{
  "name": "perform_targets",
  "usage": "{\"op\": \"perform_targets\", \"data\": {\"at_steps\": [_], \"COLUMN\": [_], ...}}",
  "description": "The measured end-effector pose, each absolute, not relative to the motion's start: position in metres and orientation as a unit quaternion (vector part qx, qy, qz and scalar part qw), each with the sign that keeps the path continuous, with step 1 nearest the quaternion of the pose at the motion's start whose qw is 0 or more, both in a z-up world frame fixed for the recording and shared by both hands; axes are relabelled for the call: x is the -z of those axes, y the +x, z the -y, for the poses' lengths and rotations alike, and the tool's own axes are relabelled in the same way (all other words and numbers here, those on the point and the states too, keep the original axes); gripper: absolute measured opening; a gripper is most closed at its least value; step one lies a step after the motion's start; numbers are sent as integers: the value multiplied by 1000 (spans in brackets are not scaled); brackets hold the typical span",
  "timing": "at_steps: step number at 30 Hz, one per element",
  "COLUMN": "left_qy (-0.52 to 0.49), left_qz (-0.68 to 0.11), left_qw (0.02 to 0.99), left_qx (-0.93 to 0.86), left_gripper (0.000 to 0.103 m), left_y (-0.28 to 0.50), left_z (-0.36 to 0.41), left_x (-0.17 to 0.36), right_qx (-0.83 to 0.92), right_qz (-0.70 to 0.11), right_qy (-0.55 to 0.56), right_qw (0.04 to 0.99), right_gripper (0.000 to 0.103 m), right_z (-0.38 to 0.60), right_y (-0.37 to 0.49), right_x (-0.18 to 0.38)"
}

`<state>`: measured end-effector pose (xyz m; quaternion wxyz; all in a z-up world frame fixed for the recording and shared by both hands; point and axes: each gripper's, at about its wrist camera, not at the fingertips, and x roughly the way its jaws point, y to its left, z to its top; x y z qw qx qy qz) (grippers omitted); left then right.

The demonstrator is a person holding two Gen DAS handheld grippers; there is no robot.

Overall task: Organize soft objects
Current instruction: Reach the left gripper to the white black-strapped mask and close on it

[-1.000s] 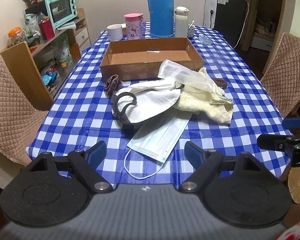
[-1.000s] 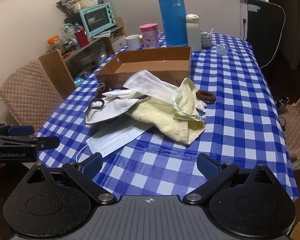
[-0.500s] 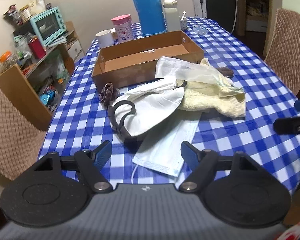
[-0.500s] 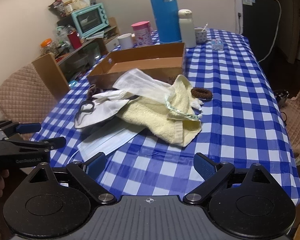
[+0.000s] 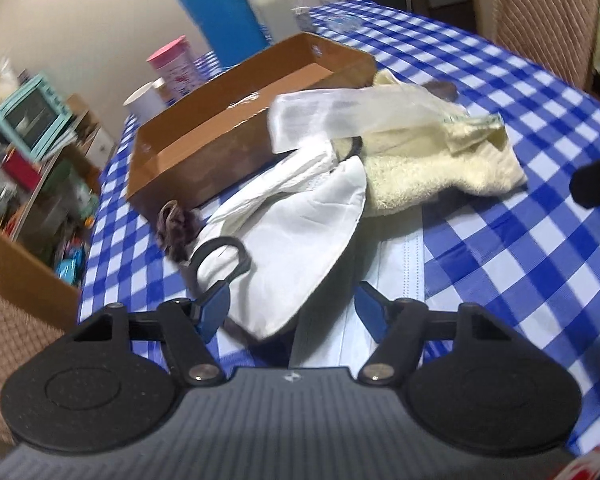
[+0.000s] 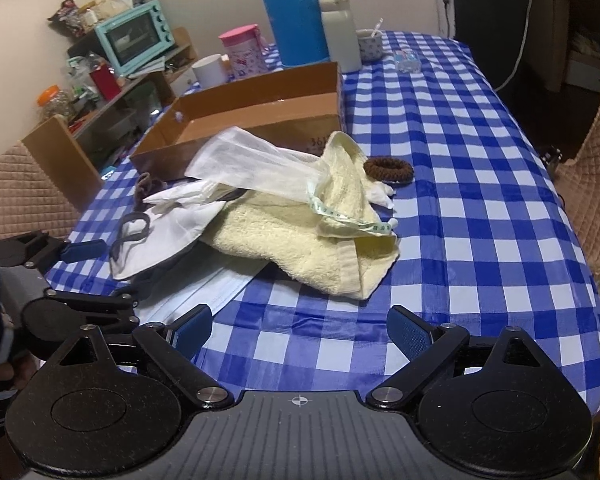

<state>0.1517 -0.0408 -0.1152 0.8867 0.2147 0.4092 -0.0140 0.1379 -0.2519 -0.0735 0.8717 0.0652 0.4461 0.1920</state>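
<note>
A pile of soft things lies on the blue checked tablecloth in front of an open cardboard box [image 5: 204,168]. It holds a white cup mask [image 5: 300,240] with a dark strap, a pale blue surgical mask [image 5: 396,264], a yellow towel [image 5: 432,172] and a translucent bag [image 5: 340,116]. My left gripper [image 5: 292,312] is low at the pile's near edge. Its jaws are closing with the white mask's rim between them, and the pads do not press on it. The right gripper [image 6: 300,328] stands open over bare cloth, short of the towel [image 6: 300,240].
A brown scrunchie [image 5: 178,228] lies by the box corner and a dark hair tie [image 6: 388,170] right of the towel. Behind the box stand a blue thermos [image 6: 296,12], a white bottle [image 6: 340,32], a pink cup [image 6: 244,50] and a mug [image 6: 208,70]. Quilted chairs flank the table.
My left gripper has come forward and down onto the white mask, rolled so that the view tilts, and its jaws have narrowed. The right gripper has crept a little closer to the table.
</note>
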Motion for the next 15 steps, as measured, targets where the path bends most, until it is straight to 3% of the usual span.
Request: {"op": "perform_targets", "data": {"at_steps": [8, 11, 12, 15], "left_qy": [259, 277, 282, 305], "left_qz": [-410, -404, -399, -376], "left_qw": [873, 870, 871, 873], "left_qx": [45, 56, 61, 66], "left_gripper": [45, 25, 11, 6], "left_y": [172, 171, 170, 162], "left_z": [43, 43, 43, 43], "left_x": [136, 138, 137, 130], "right_qx": [-159, -151, -149, -148], "right_qz": [-457, -459, -460, -460], "right_qy": [76, 81, 83, 85], "right_qw": [872, 872, 871, 871], "right_gripper": [94, 94, 94, 94], "right_z": [255, 258, 258, 259], "right_y": [142, 142, 142, 141], "right_x": [78, 79, 80, 80]}}
